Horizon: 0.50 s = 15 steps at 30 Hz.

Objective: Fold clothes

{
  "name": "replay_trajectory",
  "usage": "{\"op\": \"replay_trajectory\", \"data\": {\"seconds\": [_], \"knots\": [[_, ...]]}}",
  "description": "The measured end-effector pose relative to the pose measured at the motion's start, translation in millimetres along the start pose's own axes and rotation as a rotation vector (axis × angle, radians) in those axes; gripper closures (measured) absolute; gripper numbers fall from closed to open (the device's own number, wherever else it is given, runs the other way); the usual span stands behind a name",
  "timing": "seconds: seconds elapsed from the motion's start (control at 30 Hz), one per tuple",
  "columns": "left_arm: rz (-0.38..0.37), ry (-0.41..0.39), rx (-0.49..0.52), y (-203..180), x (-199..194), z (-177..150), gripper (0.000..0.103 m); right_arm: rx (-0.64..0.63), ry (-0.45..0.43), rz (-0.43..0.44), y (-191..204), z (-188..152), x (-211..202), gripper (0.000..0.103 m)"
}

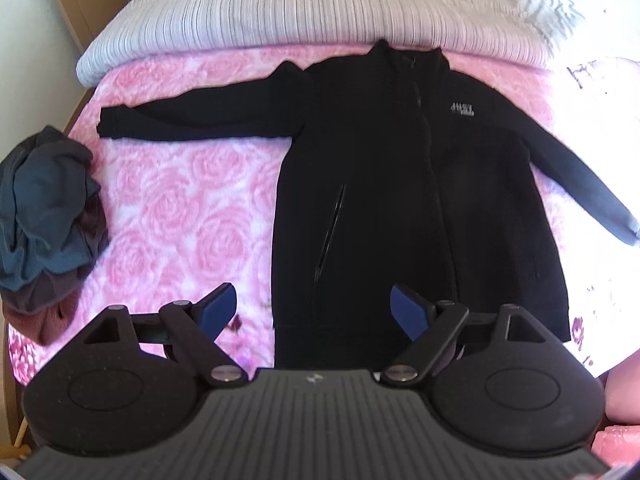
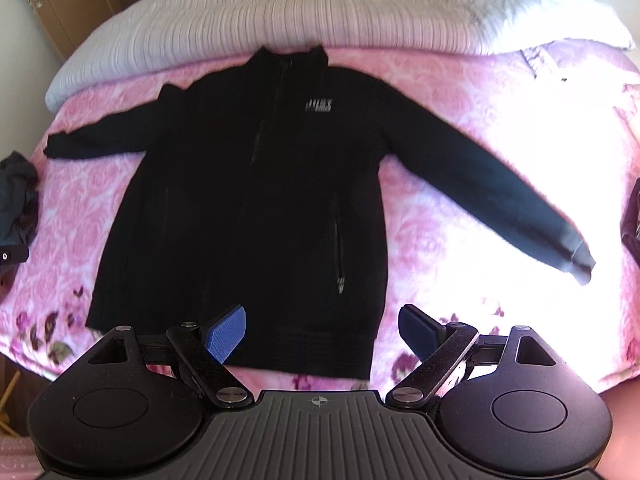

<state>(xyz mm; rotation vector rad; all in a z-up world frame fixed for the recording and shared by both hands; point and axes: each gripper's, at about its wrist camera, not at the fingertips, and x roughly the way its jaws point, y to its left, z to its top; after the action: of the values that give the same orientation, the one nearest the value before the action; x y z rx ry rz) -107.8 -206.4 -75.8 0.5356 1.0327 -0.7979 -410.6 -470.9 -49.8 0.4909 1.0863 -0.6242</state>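
Note:
A black zip-up jacket (image 1: 384, 184) with a small white chest logo lies flat, face up, on the pink rose-patterned bed cover (image 1: 180, 200), both sleeves spread out to the sides. It also shows in the right wrist view (image 2: 256, 200). My left gripper (image 1: 314, 310) is open and empty, hovering above the jacket's bottom hem near its left corner. My right gripper (image 2: 322, 332) is open and empty, above the hem near its right corner.
A crumpled pile of dark grey and brown clothes (image 1: 48, 232) lies at the bed's left edge, also in the right wrist view (image 2: 16, 208). A white ribbed duvet (image 1: 300, 4) lies across the head of the bed. Another dark item (image 2: 632, 220) sits at the far right.

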Motion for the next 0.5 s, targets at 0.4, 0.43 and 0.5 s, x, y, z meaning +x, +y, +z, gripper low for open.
{"op": "replay_trajectory", "data": {"seconds": [0.4,0.43,0.5], "knots": [[0.034,-0.013,-0.045,12,-14,-15,0.021,-0.061,0.032,0.038,22,-10,9,0.016],[0.04,-0.019,-0.055,14,-16,-16,0.021,-0.072,0.026,0.042,26,-8,9,0.016],[0.055,-0.029,-0.072,22,-22,-17,0.021,-0.096,0.016,0.052,35,-6,10,0.016]]}}
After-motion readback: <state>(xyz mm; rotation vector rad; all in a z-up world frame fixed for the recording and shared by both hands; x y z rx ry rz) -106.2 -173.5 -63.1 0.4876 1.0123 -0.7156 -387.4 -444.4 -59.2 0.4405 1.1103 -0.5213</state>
